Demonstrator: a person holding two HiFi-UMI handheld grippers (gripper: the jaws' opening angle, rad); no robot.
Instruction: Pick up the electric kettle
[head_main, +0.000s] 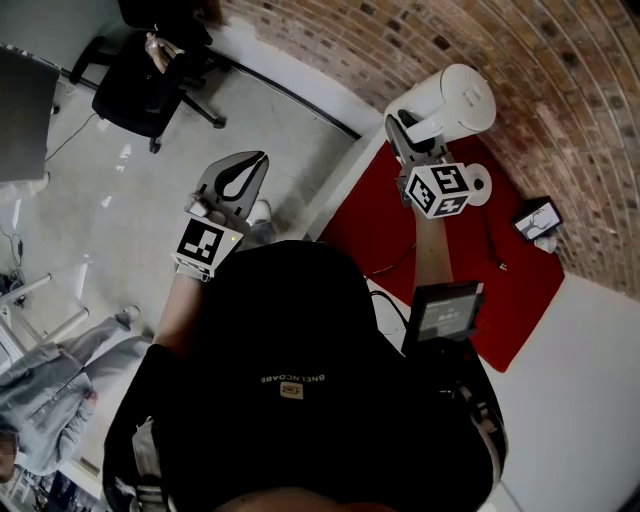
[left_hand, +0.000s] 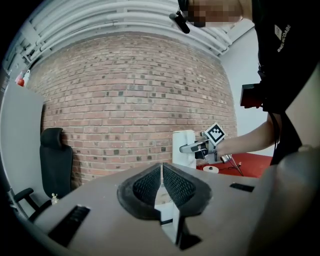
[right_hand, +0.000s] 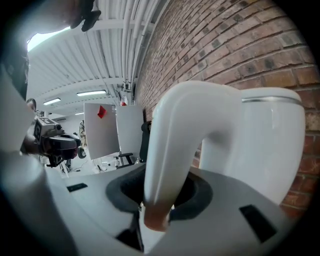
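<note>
Over the red mat (head_main: 400, 235) on the desk (head_main: 600, 400), up by the brick wall (head_main: 560, 90), sits the action. Right tool (head_main: 404, 128) is clamped on the handle (right_hand: 167, 150) of the white electric kettle (head_main: 455, 100); the right gripper view shows the handle running straight down between both dark pads, with firm contact on each side. Left tool (left_hand: 161, 176) has its pads pressed together with nothing between them. It is held out over the floor, well apart from the kettle and doing no work.

Progress: grasp is done. The round white base (head_main: 480, 186) lies bare on the mat, with the kettle beside it and not seated on it, so I judge the kettle is already off its base and the lift is under way or close to done. The underside of the kettle is not visible in any view, so I cannot tell how clear it is of the mat. What's left is likely just raising it and holding it steady.

Orientation: the kettle stands upright, long axis vertical, lid on top. The handle side faces back toward the person and the right tool, and the body faces the brick wall. The spout is not visible, so I cannot say which way it points.
</note>
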